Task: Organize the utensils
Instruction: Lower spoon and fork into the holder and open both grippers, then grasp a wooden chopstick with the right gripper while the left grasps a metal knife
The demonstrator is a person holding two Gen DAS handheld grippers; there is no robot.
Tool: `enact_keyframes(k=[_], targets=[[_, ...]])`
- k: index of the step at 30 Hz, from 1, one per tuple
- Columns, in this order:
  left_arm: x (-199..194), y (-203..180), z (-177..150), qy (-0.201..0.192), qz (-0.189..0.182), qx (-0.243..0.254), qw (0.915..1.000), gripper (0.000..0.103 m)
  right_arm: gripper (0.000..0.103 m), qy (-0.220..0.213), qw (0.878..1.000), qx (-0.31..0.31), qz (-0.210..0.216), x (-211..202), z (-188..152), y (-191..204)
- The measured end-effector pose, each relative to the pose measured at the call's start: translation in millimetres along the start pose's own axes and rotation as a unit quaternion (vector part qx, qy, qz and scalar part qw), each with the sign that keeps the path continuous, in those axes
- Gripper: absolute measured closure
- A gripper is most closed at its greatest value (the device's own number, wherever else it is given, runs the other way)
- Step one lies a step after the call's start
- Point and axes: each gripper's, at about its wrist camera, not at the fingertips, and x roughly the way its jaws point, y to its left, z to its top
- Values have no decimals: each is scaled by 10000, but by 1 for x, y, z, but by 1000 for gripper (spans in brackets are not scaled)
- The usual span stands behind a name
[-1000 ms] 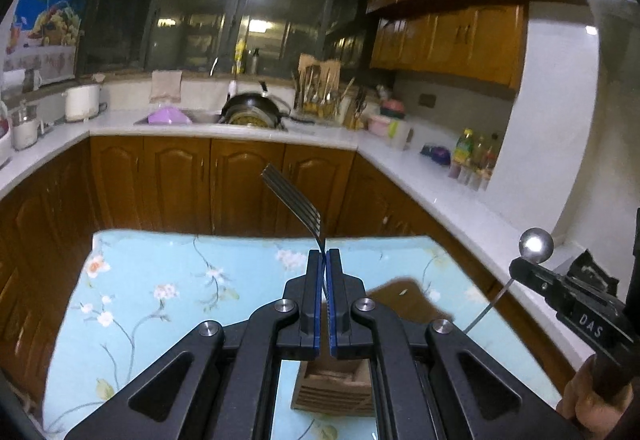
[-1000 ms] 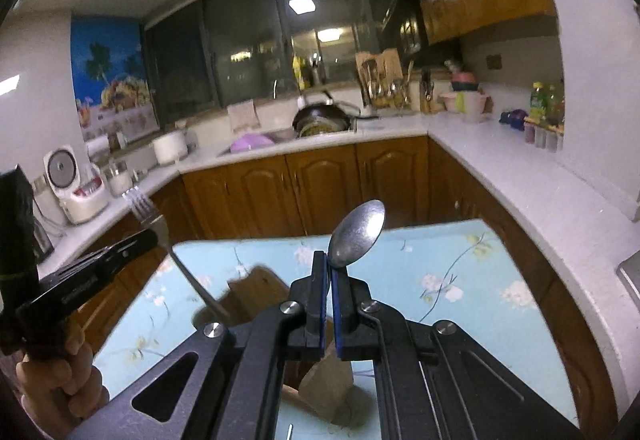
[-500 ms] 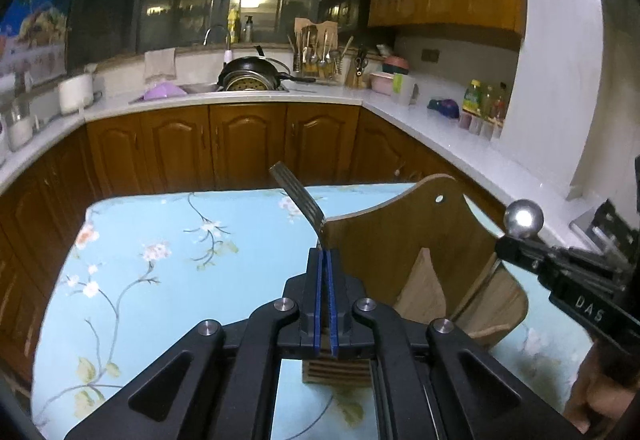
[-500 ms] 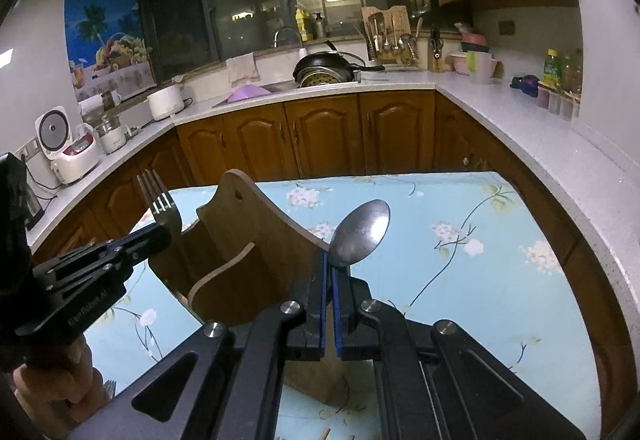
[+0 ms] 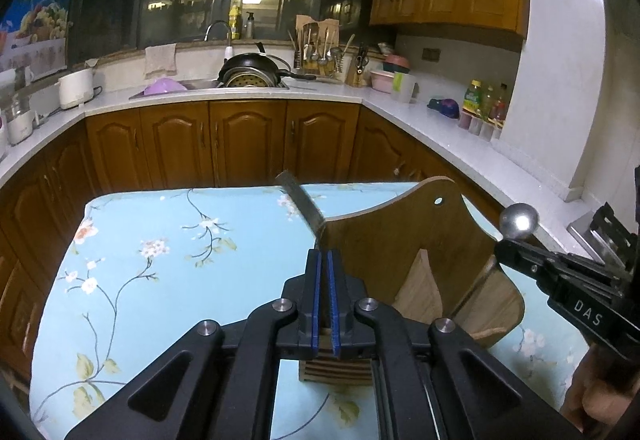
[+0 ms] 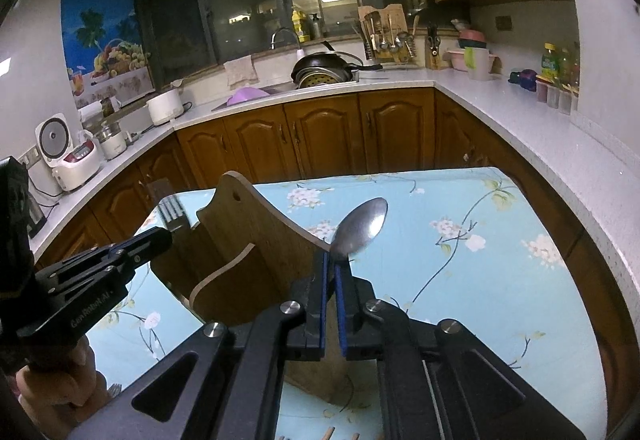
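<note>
Left gripper (image 5: 325, 256): fingers clenched on the fork (image 5: 301, 201), a thin slit between the pads; tines up and away, handle running down out of sight behind the fingers.
Right gripper (image 6: 331, 260): jaws have just been parting; the spoon (image 6: 362, 224) sits between them, bowl up, the right-side pad seemingly off the handle.
Wooden holder (image 5: 416, 252): upright on the counter (image 5: 160, 240) under its floral cloth, directly below both grippers; curved back panel, inner divider, slotted base.
Step in hand (judged): lowering both utensils into the holder's compartments.
Risk, spoon: grip loosening; if the handle is not yet inside a compartment, it may drop, tip outward or land on the cloth.
Risk, fork: handle tip hidden; it could catch the divider or rim and skew.
Risk, holder: light and freestanding; a sideways push from either gripper could topple it.
</note>
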Motion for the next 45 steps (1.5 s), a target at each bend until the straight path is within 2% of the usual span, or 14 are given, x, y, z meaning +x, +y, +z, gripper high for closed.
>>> enact_keyframes(k=[3, 5, 7, 8, 12, 14, 16, 17, 18, 22, 27, 34, 41, 45], targets=[[-5, 2, -2, -13, 0, -15, 10000, 99, 95, 3, 10000, 86, 3, -2, 1, -4], [-7, 3, -3, -33, 13, -12, 10000, 97, 88, -15, 9999, 136, 18, -5, 1, -6], [-11, 5, -4, -45, 16, -41, 10000, 91, 66, -28, 9998, 193, 39, -8, 2, -8], [-14, 5, -5, -60, 23, -62, 10000, 84, 60, -44, 9997, 214, 50, -11, 2, -9], [-34, 14, -12, -160, 112, -174, 9997, 70, 57, -130, 9994, 309, 95, -26, -2, -10], [-44, 19, -18, -160, 183, -257, 9994, 52, 49, -178, 9992, 343, 121, -34, -5, -12], [-58, 23, -28, -197, 264, -325, 9989, 40, 32, -257, 9989, 373, 145, -46, -11, -13], [-65, 24, -32, -208, 295, -349, 9987, 34, 28, -295, 9987, 388, 163, -53, -14, -13], [-73, 26, -38, -221, 327, -373, 9985, 33, 23, -344, 9984, 400, 183, -59, -18, -13], [-101, 27, -64, -106, 436, -429, 9981, 30, 16, -431, 9980, 414, 193, -81, -37, -9], [-135, 29, -94, 62, 493, -627, 9968, 27, 13, -474, 9976, 490, 132, -104, -63, -5], [-173, 37, -117, 339, 540, -969, 9933, 24, 11, -318, 9974, 651, 41, -126, -104, -6], [-186, 45, -133, 673, 575, -1186, 9890, 24, 11, -100, 9976, 689, 6, -133, -134, -3], [-189, 43, -134, 782, 609, -1143, 9885, 24, 11, -14, 9973, 729, 14, -130, -139, -2]])
